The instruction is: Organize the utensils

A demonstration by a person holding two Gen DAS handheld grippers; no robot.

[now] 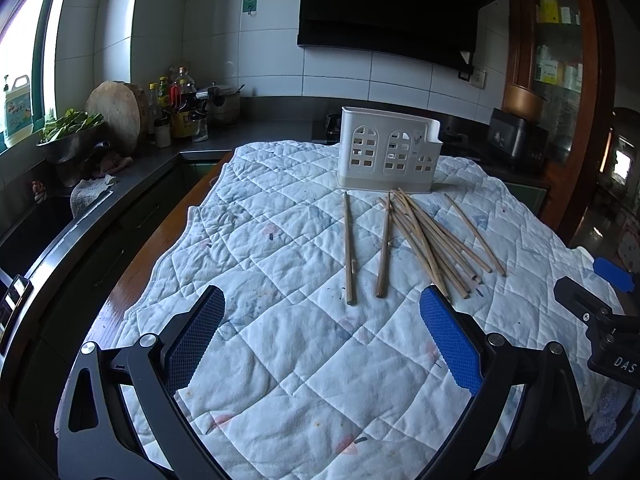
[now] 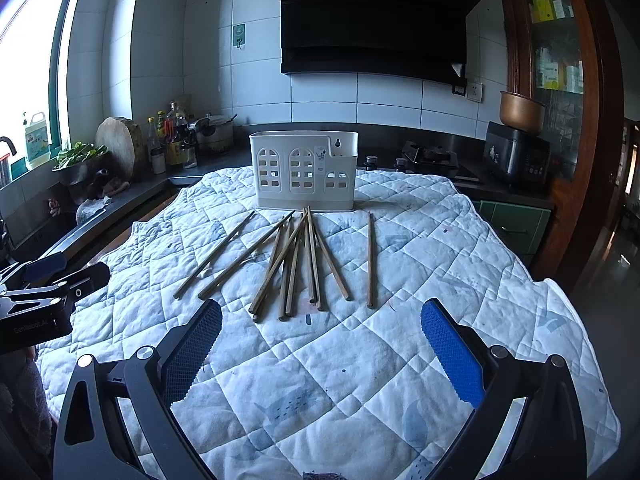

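Note:
Several wooden chopsticks lie loose on a white quilted cloth, fanned out in front of a white plastic utensil holder that stands upright at the cloth's far side. In the right wrist view the chopsticks lie just beyond my fingers, with the holder behind them. My left gripper is open and empty, short of the two leftmost sticks. My right gripper is open and empty, just short of the pile's near ends. Each gripper shows at the edge of the other's view.
The quilted cloth covers a wooden table. A dark counter runs behind and to the left with bottles, a round chopping board, a bowl of greens and a sink. A stove and rice cooker stand at back right.

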